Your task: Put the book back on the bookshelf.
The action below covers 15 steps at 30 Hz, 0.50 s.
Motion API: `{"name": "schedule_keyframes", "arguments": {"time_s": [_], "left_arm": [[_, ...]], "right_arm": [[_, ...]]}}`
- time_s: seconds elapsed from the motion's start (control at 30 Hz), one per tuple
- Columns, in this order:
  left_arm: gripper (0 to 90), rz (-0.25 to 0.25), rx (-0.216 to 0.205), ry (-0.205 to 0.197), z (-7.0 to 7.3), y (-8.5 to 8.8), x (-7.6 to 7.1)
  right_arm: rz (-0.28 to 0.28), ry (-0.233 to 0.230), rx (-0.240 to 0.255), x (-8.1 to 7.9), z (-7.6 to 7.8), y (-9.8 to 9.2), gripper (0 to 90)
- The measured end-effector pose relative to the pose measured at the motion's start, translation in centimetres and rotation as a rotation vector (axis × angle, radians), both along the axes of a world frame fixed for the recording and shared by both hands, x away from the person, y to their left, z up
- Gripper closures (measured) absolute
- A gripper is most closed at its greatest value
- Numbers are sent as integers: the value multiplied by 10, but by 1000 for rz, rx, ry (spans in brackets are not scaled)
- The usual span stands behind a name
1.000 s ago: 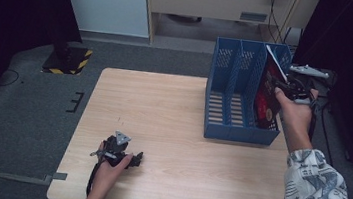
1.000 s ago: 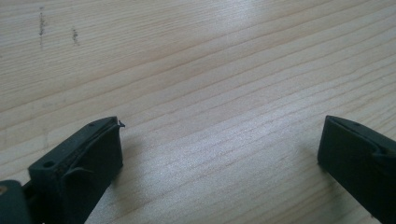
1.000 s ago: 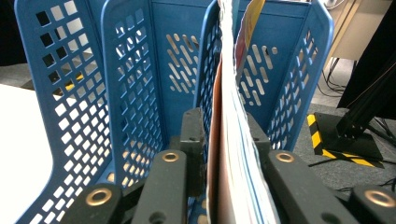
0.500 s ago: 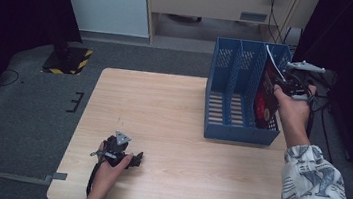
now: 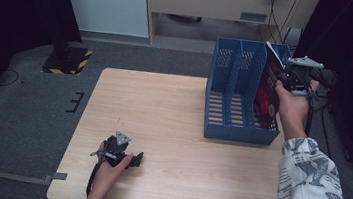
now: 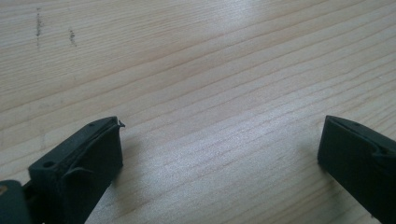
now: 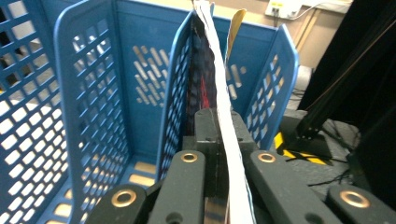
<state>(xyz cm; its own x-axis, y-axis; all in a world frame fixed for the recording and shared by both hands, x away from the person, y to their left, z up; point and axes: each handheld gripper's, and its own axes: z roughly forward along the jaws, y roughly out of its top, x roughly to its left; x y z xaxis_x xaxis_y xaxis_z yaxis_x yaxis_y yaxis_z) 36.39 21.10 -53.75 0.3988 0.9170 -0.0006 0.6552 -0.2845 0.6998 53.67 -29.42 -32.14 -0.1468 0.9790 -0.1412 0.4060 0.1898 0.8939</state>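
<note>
A blue three-slot file rack (image 5: 235, 132) stands at the table's right side. A magazine with a dark red cover (image 5: 267, 92) stands tilted in its rightmost slot, its top sticking out above the rim. My right gripper (image 5: 287, 81) is shut on the magazine's upper edge. In the right gripper view the white page edges (image 7: 223, 107) run up between the closed jaws of the right gripper (image 7: 219, 122), with the rack's dividers (image 7: 88, 93) to the left. My left gripper (image 5: 133, 159) rests near the table's front left, open, with bare wood between the jaws of the left gripper (image 6: 222, 140).
The wooden table (image 5: 164, 103) is bare between the rack and the left hand. Behind it are grey floor, a white panel (image 5: 105, 1) and a black stand with a yellow-striped base (image 5: 68, 59). Cables hang at the far right.
The right hand has shifted only slightly with the magazine at the rack's right slot. The left hand has stayed put.
</note>
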Motion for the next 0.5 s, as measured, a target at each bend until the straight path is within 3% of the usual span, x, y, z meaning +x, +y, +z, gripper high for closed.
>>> {"name": "schedule_keyframes", "arguments": {"time_s": [0.27,0.5], "left_arm": [[0,-3,2,0,0,0,0],[0,-2,2,0,0,0,0]], "right_arm": [[-45,-12,-73,7,-2,4,872],[-38,-10,-65,9,-9,8,871]]}}
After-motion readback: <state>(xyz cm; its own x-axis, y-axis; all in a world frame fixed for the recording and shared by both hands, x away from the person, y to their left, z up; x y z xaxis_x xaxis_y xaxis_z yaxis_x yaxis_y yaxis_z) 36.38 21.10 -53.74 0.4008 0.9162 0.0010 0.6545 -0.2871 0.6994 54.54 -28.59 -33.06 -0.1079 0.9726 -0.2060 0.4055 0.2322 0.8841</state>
